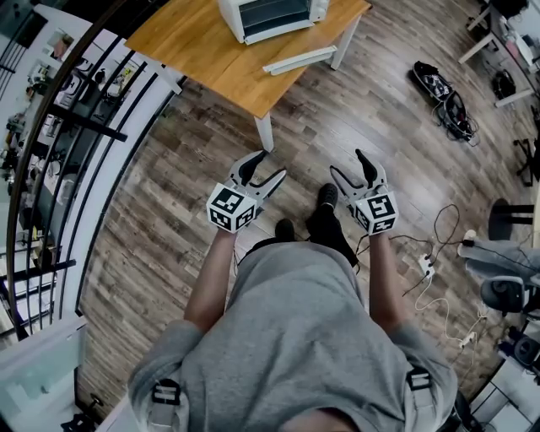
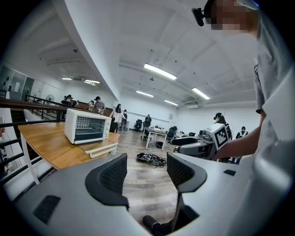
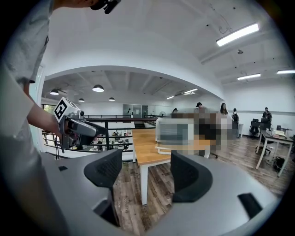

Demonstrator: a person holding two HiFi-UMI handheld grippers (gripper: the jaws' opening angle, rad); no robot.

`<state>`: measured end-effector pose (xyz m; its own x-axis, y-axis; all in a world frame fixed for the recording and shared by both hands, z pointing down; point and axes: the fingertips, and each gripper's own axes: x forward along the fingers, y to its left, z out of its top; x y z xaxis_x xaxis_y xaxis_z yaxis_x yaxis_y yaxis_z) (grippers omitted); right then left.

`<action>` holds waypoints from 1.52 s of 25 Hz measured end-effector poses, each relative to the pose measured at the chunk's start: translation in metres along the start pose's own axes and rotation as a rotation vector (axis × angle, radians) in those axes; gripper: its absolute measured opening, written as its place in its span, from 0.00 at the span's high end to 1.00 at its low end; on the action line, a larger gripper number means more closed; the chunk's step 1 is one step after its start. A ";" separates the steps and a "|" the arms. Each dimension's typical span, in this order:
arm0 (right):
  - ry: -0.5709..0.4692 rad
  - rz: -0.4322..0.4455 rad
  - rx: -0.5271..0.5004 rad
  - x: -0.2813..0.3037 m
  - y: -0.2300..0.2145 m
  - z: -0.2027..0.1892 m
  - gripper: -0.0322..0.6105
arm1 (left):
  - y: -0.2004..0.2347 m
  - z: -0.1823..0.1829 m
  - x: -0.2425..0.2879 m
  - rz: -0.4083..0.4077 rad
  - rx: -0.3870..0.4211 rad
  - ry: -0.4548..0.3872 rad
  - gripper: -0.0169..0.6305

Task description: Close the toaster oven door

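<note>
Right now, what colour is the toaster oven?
The toaster oven is white, seen best in the left gripper view.

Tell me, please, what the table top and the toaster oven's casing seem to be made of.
Table top: likely wood or veneer, orange-brown with visible grain, matte.
Toaster oven casing: probably painted sheet metal, smooth white with a slight sheen; plastic can't be excluded.

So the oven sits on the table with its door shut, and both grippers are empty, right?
Not quite: the door is open, folded down flat, as the head view shows. The oven does sit on the table, and the left gripper and right gripper are both empty.
</note>
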<state>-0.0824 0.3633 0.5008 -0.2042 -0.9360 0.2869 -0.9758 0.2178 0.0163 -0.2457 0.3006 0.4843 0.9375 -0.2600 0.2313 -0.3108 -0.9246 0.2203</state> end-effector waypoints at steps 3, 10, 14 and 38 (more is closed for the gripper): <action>0.007 0.001 0.009 0.002 -0.010 -0.002 0.42 | 0.001 0.001 0.010 0.000 -0.004 0.011 0.56; 0.000 -0.009 0.040 0.009 -0.039 0.000 0.43 | 0.007 0.009 0.037 -0.002 0.002 0.036 0.56; 0.003 -0.007 0.060 0.020 -0.059 -0.002 0.43 | 0.015 0.016 0.056 0.003 0.008 0.045 0.56; 0.050 0.112 0.076 0.073 -0.184 0.003 0.52 | 0.051 0.047 0.160 0.141 -0.058 0.050 0.56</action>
<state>0.0823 0.2538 0.5160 -0.3099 -0.8915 0.3305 -0.9506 0.2970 -0.0903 -0.1046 0.1986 0.4878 0.8754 -0.3704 0.3105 -0.4486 -0.8618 0.2367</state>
